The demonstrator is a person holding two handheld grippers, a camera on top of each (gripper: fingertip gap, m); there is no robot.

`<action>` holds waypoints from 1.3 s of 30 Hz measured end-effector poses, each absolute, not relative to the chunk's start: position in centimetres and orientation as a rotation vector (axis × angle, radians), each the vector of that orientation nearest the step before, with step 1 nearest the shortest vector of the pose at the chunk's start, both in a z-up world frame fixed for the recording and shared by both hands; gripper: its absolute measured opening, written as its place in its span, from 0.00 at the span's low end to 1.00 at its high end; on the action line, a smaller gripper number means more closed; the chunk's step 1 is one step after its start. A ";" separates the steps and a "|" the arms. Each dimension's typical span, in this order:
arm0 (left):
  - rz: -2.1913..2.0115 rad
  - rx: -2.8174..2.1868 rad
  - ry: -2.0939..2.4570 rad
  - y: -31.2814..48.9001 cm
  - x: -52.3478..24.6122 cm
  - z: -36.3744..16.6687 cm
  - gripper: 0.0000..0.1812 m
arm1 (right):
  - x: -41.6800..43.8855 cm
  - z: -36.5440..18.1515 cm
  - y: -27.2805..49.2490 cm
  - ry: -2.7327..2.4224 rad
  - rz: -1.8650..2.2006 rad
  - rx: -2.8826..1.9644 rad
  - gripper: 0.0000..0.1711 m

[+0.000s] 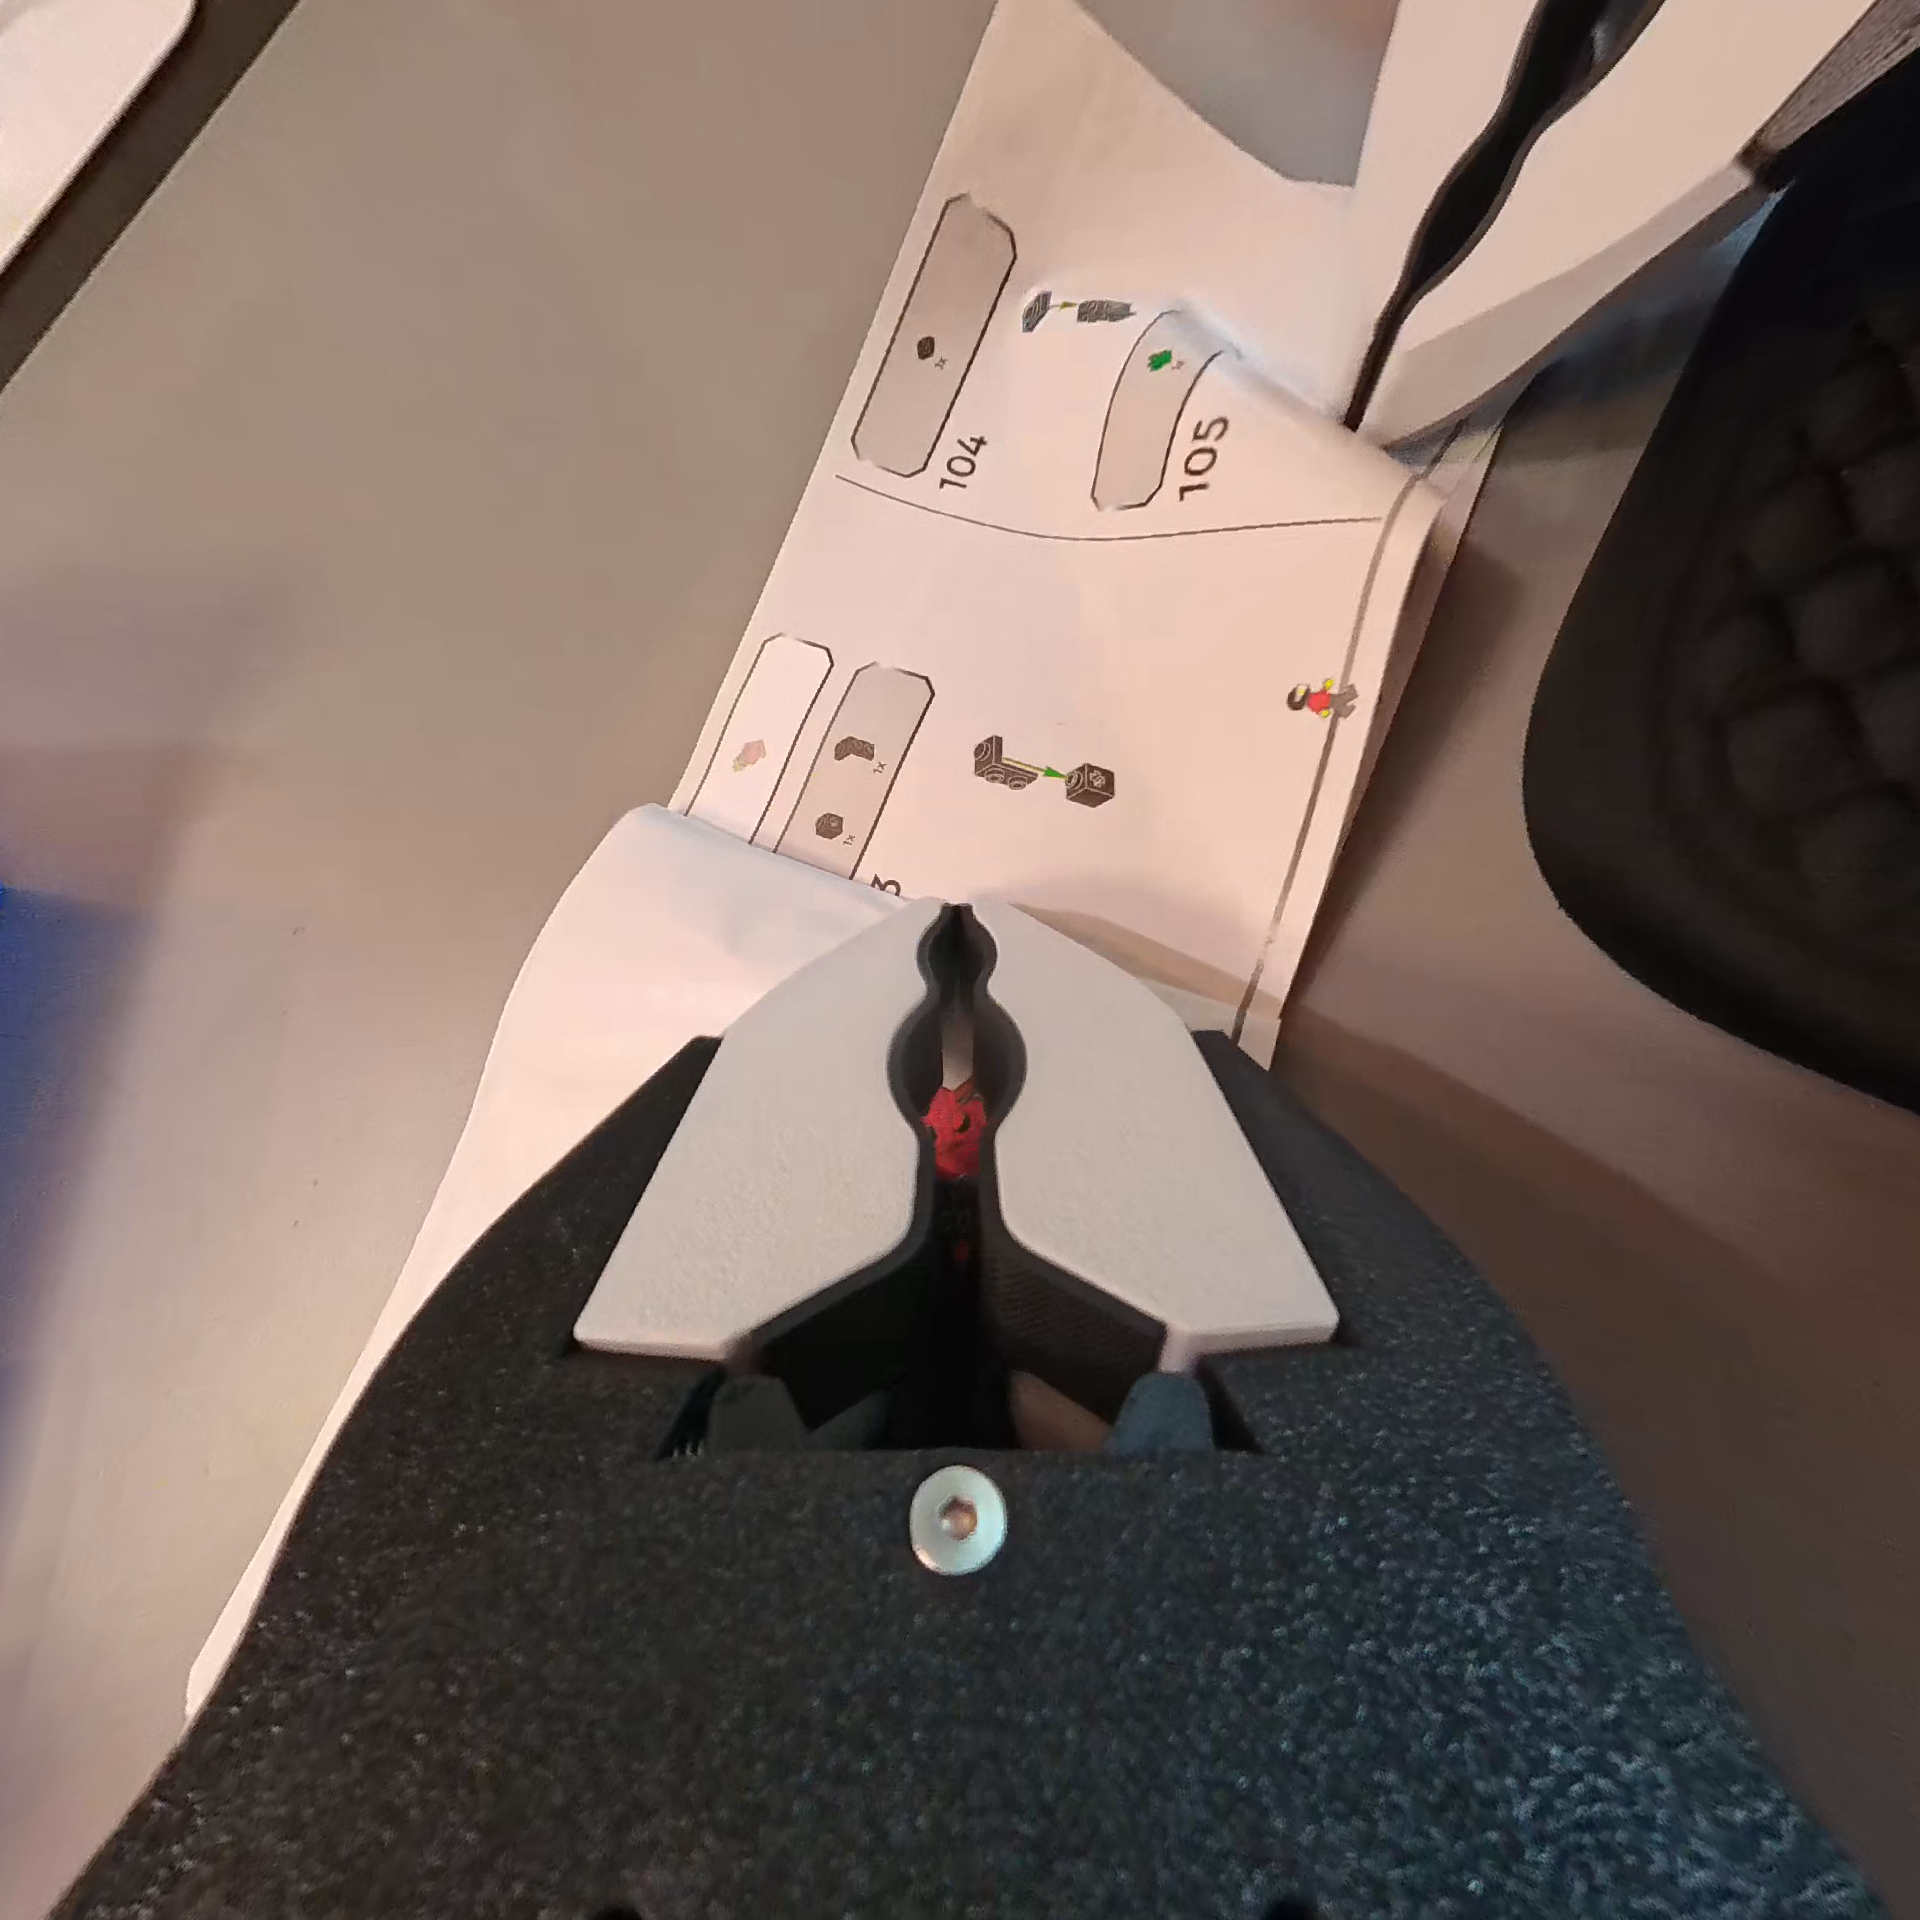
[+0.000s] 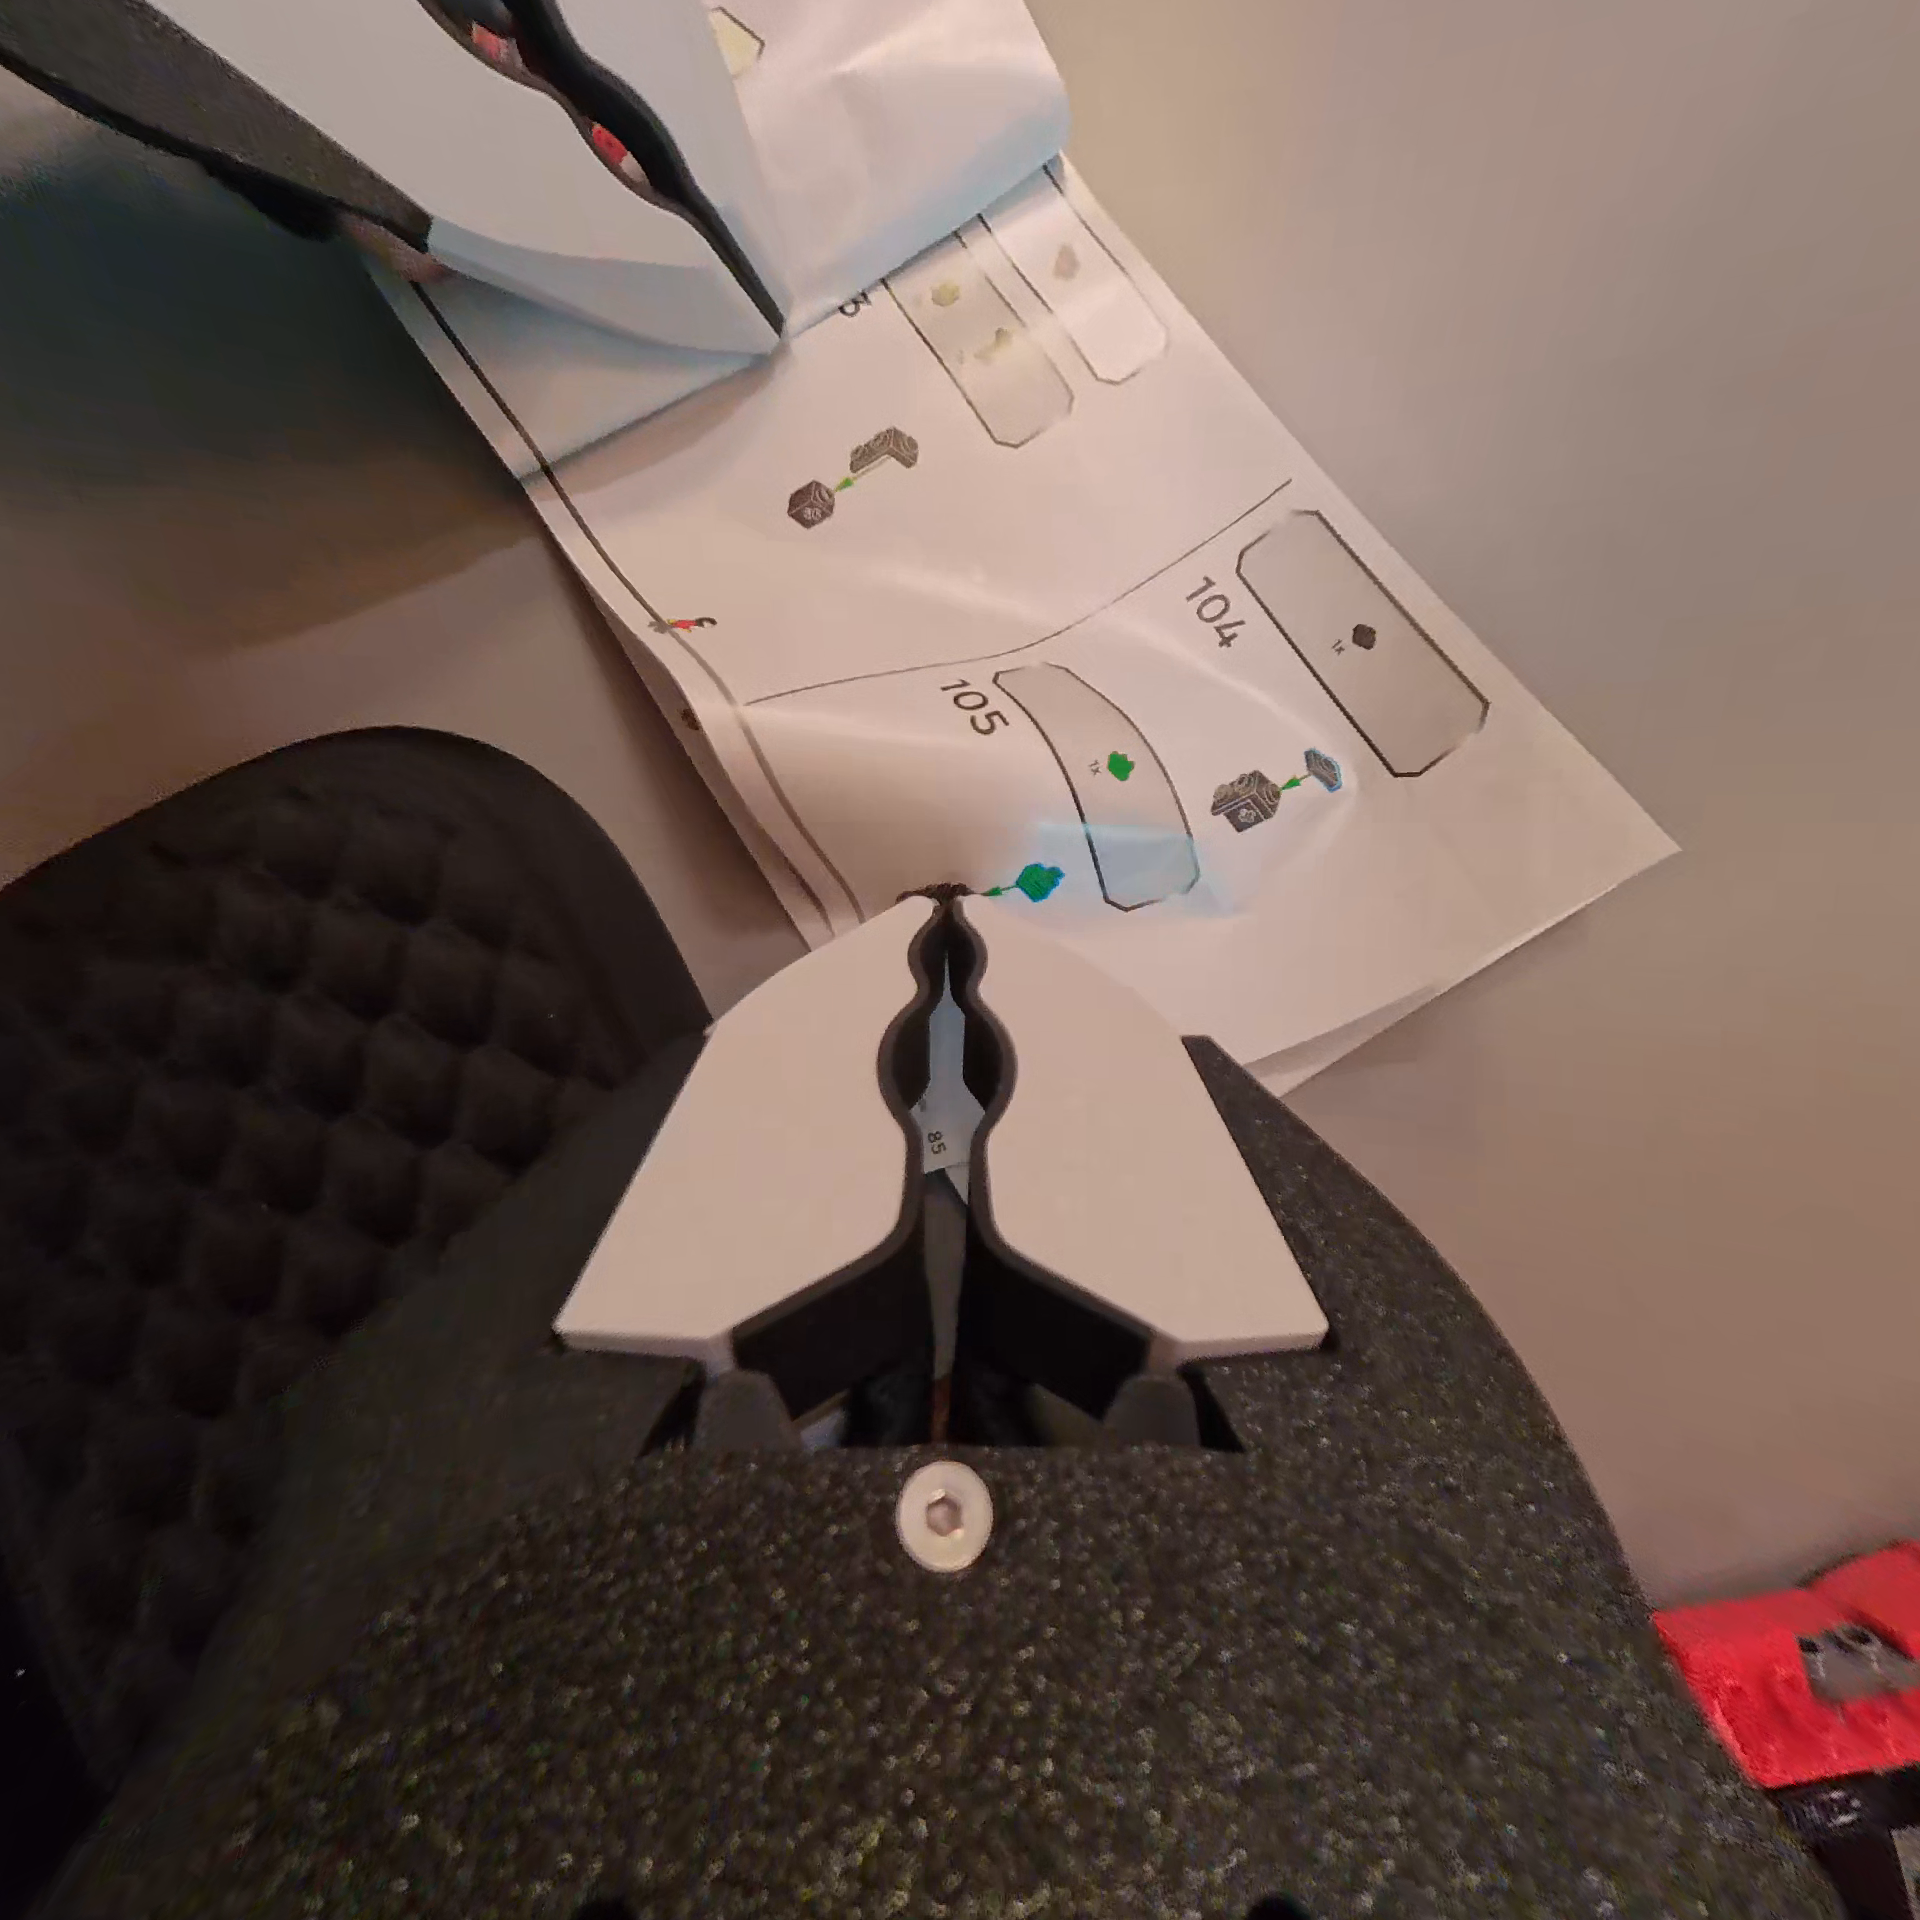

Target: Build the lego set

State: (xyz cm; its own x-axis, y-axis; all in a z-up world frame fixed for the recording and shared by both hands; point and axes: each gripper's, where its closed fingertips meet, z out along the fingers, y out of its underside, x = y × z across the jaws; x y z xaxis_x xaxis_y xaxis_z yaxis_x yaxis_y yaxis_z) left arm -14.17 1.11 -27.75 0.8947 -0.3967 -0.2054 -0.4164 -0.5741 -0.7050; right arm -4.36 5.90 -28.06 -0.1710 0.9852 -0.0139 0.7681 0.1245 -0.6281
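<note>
A white instruction booklet lies open on the grey table; it also shows in the right wrist view. My left gripper is shut, its tips resting on a folded page, with a small red Lego piece caught between its fingers. My right gripper is shut on the edge of a booklet page, which runs edge-on through its jaws. The left gripper shows at the upper left of the right wrist view. The right gripper shows at the upper right of the left wrist view.
A black bumpy pad lies beside the booklet, also in the right wrist view. A red cloth with a small grey piece sits at the lower right. A white object is at the far left corner.
</note>
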 end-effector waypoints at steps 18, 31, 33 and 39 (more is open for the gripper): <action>0.331 -1.952 0.666 2.9 -9.1 -23.5 0.00 | -5.1 -22.8 6.8 -1.730 0.922 -1.580 0.00; 0.460 -1.833 0.196 -2.7 -15.7 -20.5 0.01 | -14.3 -25.4 1.0 -2.138 0.990 -1.360 0.00; 0.468 -1.856 0.209 -3.6 -16.0 -21.1 0.02 | -17.0 -25.7 0.3 -2.149 1.035 -1.293 0.00; 0.498 -1.942 0.215 -7.5 -17.7 -22.1 0.05 | -18.6 -26.7 -1.5 -2.186 1.166 -1.203 0.00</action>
